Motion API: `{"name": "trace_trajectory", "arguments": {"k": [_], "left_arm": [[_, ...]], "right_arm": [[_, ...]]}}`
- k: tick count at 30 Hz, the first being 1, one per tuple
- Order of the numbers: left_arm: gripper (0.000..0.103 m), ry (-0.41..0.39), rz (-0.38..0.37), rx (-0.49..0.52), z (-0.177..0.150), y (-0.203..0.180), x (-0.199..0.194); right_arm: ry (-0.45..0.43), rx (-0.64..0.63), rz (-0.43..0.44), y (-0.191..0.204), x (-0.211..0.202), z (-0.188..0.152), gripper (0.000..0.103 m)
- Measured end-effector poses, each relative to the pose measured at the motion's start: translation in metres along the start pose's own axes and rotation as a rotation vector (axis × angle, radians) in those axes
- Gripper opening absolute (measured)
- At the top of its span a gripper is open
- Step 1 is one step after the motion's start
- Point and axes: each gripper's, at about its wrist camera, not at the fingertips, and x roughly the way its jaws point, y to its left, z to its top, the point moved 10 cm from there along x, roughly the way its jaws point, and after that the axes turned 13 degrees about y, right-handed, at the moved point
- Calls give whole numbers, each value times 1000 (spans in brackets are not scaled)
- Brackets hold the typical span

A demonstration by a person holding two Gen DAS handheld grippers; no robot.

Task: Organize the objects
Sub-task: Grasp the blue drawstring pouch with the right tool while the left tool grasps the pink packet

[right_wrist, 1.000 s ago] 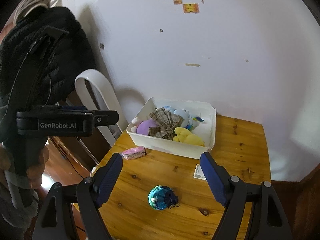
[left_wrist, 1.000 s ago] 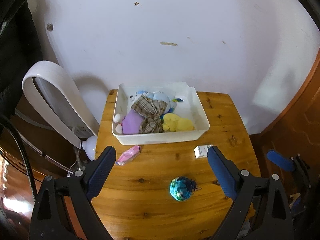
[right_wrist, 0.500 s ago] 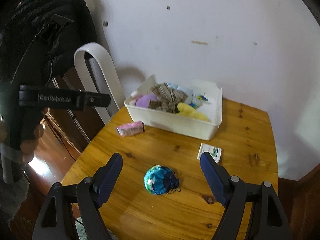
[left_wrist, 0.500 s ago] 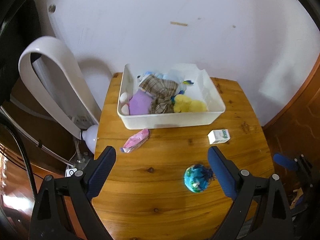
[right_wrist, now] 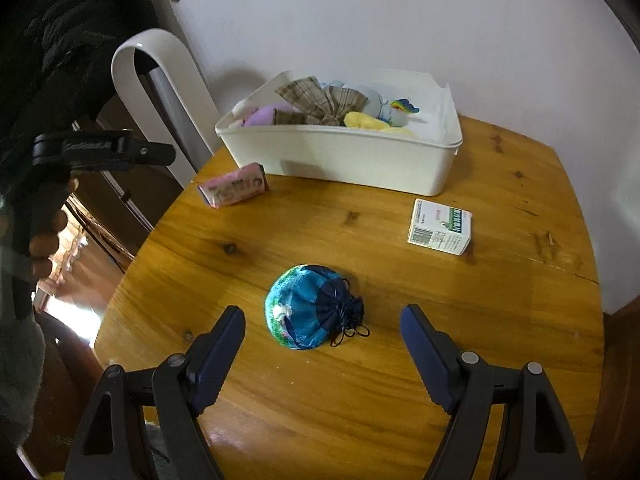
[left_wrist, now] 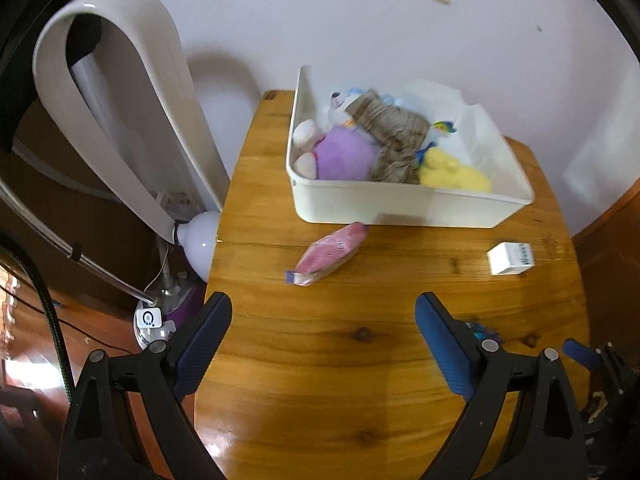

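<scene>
my right gripper (right_wrist: 322,338) hangs over the near part of the wooden tabletop (right_wrist: 500,320), its blue fingers (right_wrist: 218,350) spread wide with nothing between the pads. just ahead of them, roughly centred in the gap, a round blue-green drawstring pouch (right_wrist: 310,306) lies on the wood, its dark cords trailing to the right. those loose cords could catch on my right finger or slip out of a pinch, and the soft, rounded pouch could squirt sideways if i close off-centre.

my left gripper (left_wrist: 322,334) is also spread wide and empty, above bare wood. a little beyond it lies a pink packet (left_wrist: 330,252), one end nearly touching the front wall of the white bin (left_wrist: 400,204). it lies at a slant to my fingers, so a careless close could push it against the bin rather than lift it.

further right sits a small white and green box (right_wrist: 440,226), clear of everything.

at the back, against the wall, the bin already holds plush toys (left_wrist: 348,156) and a plaid bow (right_wrist: 320,100) heaped on its left side; anything dropped there could roll off the pile, while the right side looks free.
</scene>
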Motion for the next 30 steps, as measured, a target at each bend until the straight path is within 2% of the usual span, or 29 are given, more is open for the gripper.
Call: {"name": "trace_trajectory", "arguments": {"k": [6,13,20,26,30], "left_arm": [[94,-5,36,151,12,-6,38],[94,43,79,274,23,-17,77],[94,65,107,283,36,-16,103],[94,80,98,276,41,-16,119],[85,85,117,267,40,-13,128]], "right_arm": [[37,5,39,0,34,-8,81],[68,74,93,-2,60,2,81],[115,90,89,-1,90,11,81],[100,63,66,3,94,15,83],[98,49,51,5,96,16,85]]}}
